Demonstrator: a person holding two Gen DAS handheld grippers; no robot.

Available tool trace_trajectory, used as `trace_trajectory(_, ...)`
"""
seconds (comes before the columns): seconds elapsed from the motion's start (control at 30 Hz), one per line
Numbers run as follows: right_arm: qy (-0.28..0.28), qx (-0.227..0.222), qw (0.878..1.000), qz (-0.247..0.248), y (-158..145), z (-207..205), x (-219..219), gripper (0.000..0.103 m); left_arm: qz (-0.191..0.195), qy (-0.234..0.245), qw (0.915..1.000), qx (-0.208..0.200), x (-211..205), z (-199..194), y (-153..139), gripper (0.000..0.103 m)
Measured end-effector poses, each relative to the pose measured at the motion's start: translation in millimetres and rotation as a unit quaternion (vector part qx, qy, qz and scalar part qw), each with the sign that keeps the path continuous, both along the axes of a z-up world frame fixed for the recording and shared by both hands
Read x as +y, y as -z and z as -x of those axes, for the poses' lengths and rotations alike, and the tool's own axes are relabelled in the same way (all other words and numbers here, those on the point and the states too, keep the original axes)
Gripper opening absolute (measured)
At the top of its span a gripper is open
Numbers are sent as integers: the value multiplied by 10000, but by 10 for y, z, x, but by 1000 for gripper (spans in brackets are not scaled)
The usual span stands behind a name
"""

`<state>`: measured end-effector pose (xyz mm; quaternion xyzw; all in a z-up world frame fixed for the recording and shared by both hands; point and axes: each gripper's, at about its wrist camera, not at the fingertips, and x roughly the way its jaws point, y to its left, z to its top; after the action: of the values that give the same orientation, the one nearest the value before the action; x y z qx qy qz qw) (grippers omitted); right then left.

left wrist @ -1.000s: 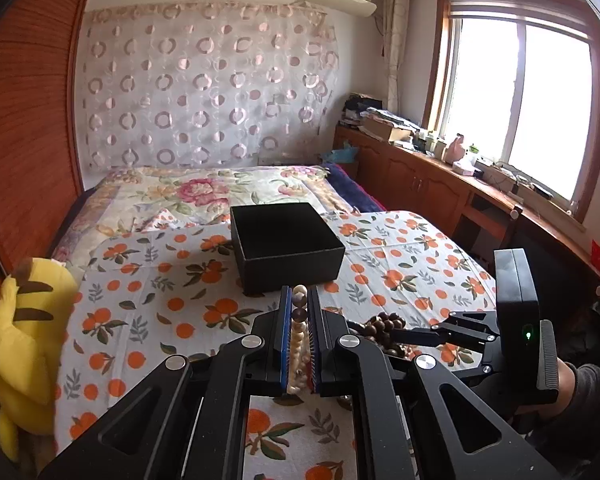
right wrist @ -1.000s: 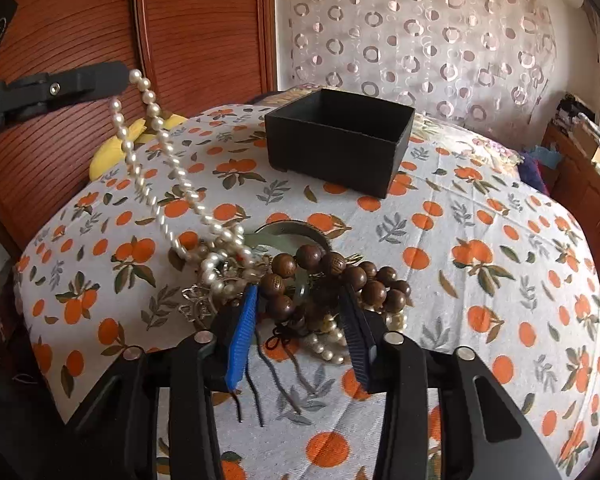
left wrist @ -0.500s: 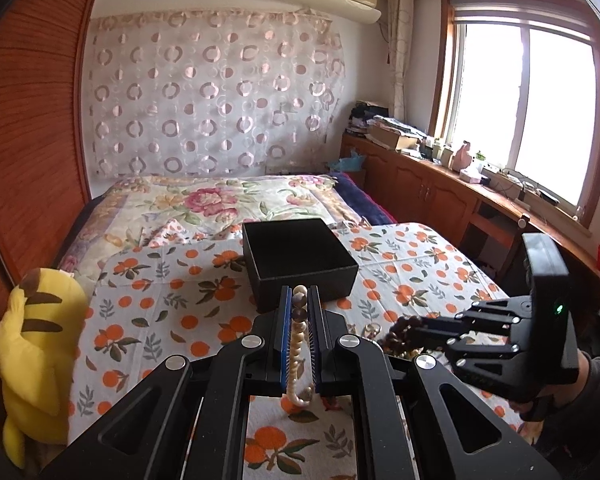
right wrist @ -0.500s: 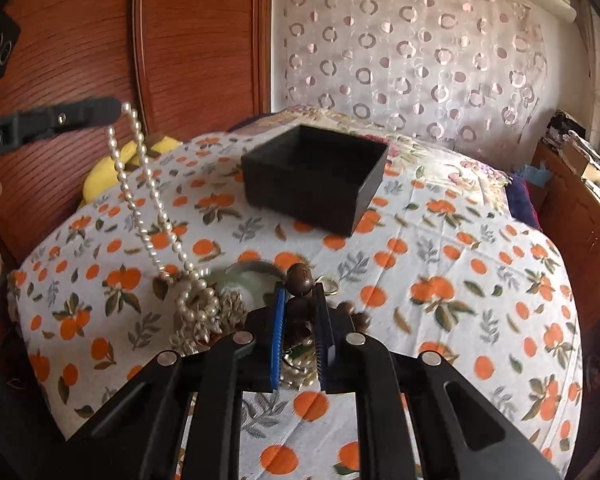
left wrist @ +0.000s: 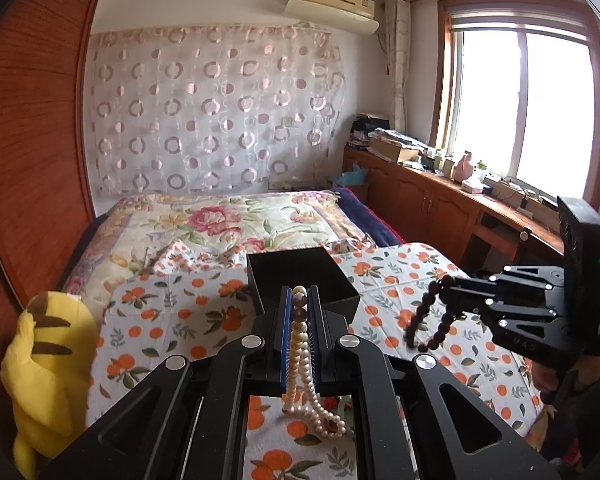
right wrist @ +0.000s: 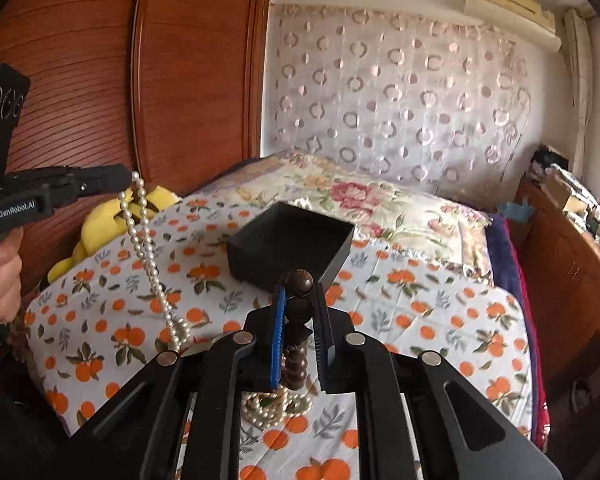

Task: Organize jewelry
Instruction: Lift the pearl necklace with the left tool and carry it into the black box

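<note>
My left gripper (left wrist: 299, 300) is shut on a white pearl necklace (left wrist: 300, 344), lifted high, its loop hanging to the bed; it also shows in the right wrist view (right wrist: 150, 248). My right gripper (right wrist: 298, 300) is shut on a dark wooden bead bracelet (right wrist: 298, 312), which hangs from it in the left wrist view (left wrist: 428, 320). An open black box (right wrist: 288, 246) stands on the orange-print sheet just beyond both grippers; it also shows in the left wrist view (left wrist: 300, 276). More pearls and jewelry (right wrist: 278, 404) lie under the right gripper.
A yellow plush toy (left wrist: 44, 360) lies at the bed's left edge by the wooden wardrobe (right wrist: 100, 80). A floral quilt (left wrist: 228, 220) covers the far bed. Wooden cabinets (left wrist: 432, 204) with clutter run under the window on the right.
My right gripper closed on the wooden bead bracelet and lifted it off the pile. My left gripper rose higher with the pearl necklace. Both moved up above the bed.
</note>
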<state>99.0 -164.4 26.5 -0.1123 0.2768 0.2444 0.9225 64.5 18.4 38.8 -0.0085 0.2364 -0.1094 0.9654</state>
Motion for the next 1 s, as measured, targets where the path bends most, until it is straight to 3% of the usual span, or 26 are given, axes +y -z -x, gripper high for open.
trace_trajectory(0.53,20,-183,9998,38,-202,-192,-29,15,-115,38,9992,-378,-70,-277,-493,7)
trace_trajectory(1.0,-248,-287,9992,84,-260,-686,164,15,-340,28,9982,-487,-160,-863,-788,7)
